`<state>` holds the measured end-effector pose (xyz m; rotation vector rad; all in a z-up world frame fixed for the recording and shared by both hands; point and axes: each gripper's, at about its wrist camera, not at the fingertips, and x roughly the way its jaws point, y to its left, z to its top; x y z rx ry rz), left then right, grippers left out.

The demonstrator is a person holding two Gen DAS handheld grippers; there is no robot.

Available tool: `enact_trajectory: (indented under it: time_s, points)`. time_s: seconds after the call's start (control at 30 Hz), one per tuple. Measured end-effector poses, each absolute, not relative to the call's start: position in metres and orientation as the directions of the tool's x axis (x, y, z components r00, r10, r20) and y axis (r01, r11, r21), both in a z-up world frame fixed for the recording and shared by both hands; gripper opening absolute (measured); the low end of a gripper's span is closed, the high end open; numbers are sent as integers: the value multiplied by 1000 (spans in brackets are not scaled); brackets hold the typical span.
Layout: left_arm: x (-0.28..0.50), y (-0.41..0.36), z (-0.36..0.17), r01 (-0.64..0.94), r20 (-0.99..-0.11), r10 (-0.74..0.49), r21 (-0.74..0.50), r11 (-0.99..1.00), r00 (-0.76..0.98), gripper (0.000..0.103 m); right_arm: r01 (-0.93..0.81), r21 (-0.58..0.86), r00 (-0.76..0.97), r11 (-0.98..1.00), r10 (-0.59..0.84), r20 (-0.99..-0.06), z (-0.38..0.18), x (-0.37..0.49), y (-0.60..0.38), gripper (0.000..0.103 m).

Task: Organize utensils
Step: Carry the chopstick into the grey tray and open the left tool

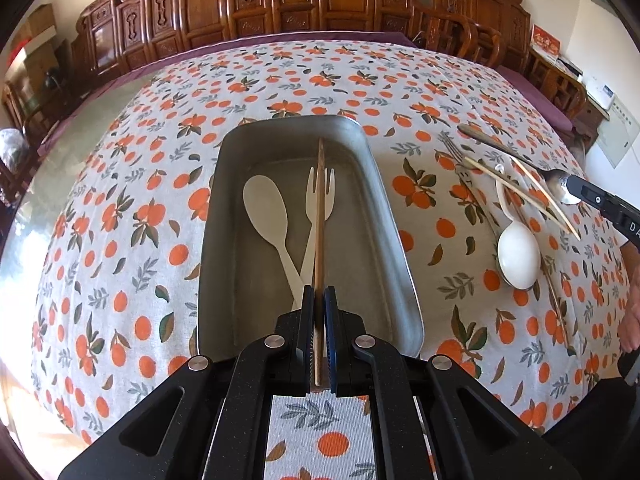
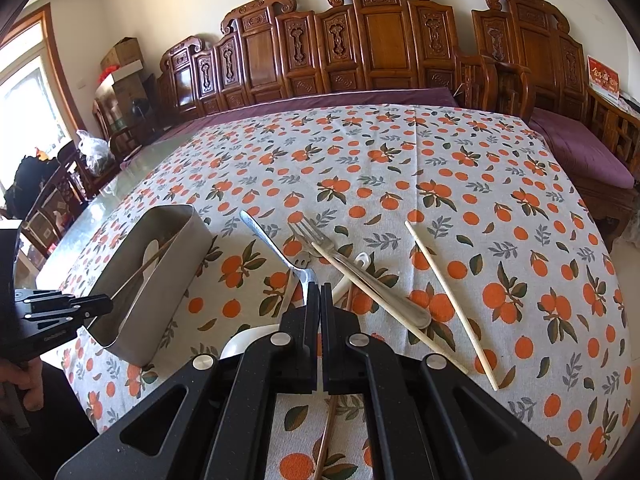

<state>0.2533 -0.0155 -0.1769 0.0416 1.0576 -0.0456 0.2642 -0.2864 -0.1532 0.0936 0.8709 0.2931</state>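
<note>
Over the metal tray (image 1: 394,216), a brown chopstick (image 1: 319,216) is clamped by the left gripper (image 1: 319,300); only the right wrist view shows the empty right gripper (image 2: 320,294) closed above the metal spoon (image 2: 276,248).

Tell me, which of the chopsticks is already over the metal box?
The dark brown chopstick, pinched in the left gripper above the metal tray. The pale chopsticks lie on the tablecloth.

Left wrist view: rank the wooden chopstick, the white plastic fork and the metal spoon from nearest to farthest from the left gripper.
1. Wooden chopstick: clamped in the left gripper, over the tray.
2. White plastic fork: inside the tray, just ahead.
3. Metal spoon: far right, on the tablecloth.
</note>
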Motion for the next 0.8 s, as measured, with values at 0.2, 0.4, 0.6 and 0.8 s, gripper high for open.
enact_trajectory:
  time_s: [0.2, 0.4, 0.6, 0.8]
  points:
    - [254, -11, -176, 49, -871, -36, -14, 999, 489, 5, -234, 195, 601, 952, 300, -741, -153, 262, -277, 2]
    - [251, -7, -165, 59, -856, -46, -19, 998, 515, 17, -254, 192, 599, 948, 310, -738, -150, 258, -265, 2]
    - [249, 2, -154, 63, -835, -47, -15, 998, 548, 21, -276, 198, 597, 941, 329, -732, -145, 254, -246, 2]
    - [250, 19, -146, 51, -814, -42, -16, 999, 579, 21, -290, 214, 582, 933, 350, -734, -142, 253, -219, 2]
